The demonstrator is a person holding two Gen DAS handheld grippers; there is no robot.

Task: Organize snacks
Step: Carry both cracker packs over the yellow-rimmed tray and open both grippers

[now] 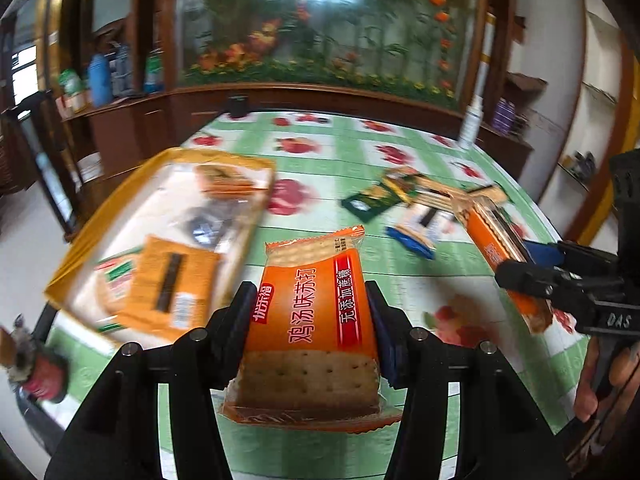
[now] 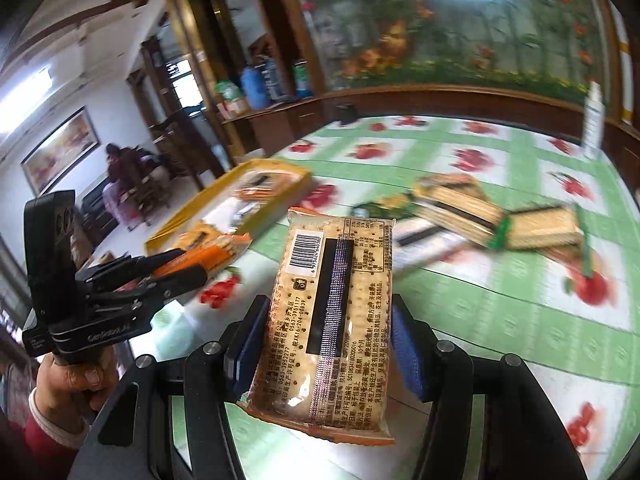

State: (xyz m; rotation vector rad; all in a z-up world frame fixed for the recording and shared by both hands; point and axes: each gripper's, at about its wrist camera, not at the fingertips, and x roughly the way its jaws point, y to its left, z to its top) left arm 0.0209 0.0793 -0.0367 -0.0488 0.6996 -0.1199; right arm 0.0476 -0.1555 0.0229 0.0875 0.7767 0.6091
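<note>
My left gripper (image 1: 310,312) is shut on an orange cracker packet (image 1: 310,328), held front side up above the table. My right gripper (image 2: 326,320) is shut on another orange cracker packet (image 2: 332,320), its barcode side up. Each gripper shows in the other's view: the right gripper (image 1: 520,268) at the right, the left gripper (image 2: 200,268) at the left. A yellow-rimmed tray (image 1: 100,224) holding several snack packets lies to the left, also in the right wrist view (image 2: 224,188). Loose snack packets (image 1: 404,200) lie on the table ahead, also in the right wrist view (image 2: 460,208).
The table has a green and white cloth with a fruit print (image 1: 320,148). A white bottle (image 1: 470,120) stands at its far right edge, a dark cup (image 1: 238,106) at the far edge. A wooden cabinet with bottles (image 1: 104,76) stands behind. A person (image 2: 120,168) sits far left.
</note>
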